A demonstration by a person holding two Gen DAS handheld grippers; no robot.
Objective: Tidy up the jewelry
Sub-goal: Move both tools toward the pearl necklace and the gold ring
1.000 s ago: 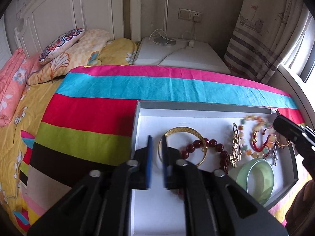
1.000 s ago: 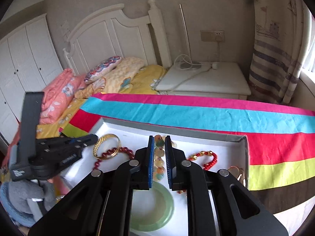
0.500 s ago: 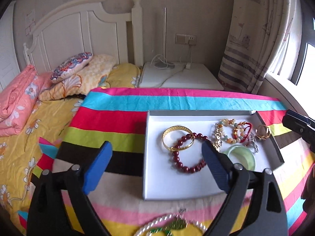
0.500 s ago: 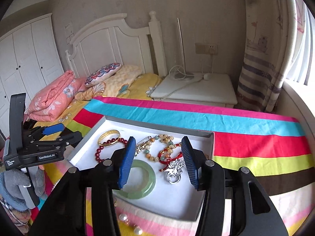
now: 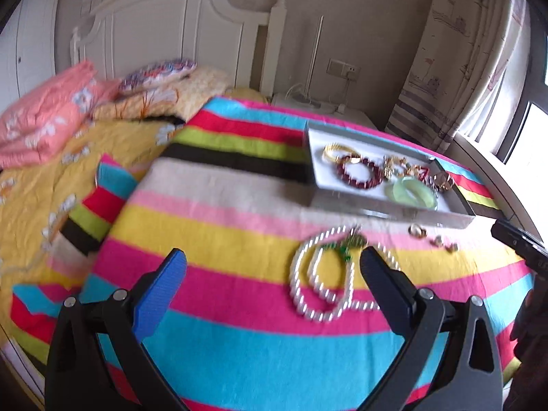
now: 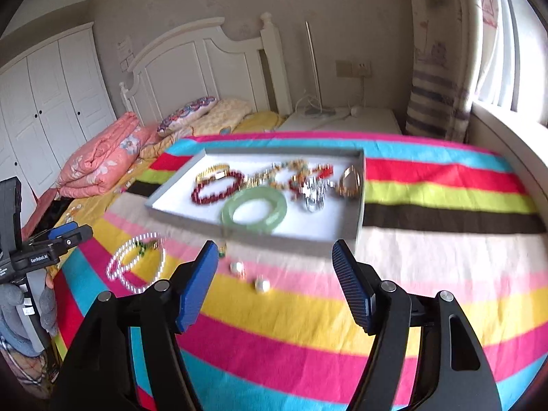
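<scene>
A grey tray with a white floor lies on the striped blanket. It holds a gold bangle, a dark red bead bracelet, a green jade bangle, a silver brooch and other bracelets. A white pearl necklace with a green pendant lies on the blanket in front of the tray. Small earrings lie beside it. My left gripper is open and empty above the blanket, left of the necklace. My right gripper is open and empty above the earrings.
The striped blanket covers a bed with pillows and a folded pink quilt at its head. A white nightstand stands behind, a curtain and window at the right, wardrobes at the left.
Both grippers opened from shut and pulled back from the tray toward the near side of the bed. The pearl necklace and earrings in front of the tray have come into view.
</scene>
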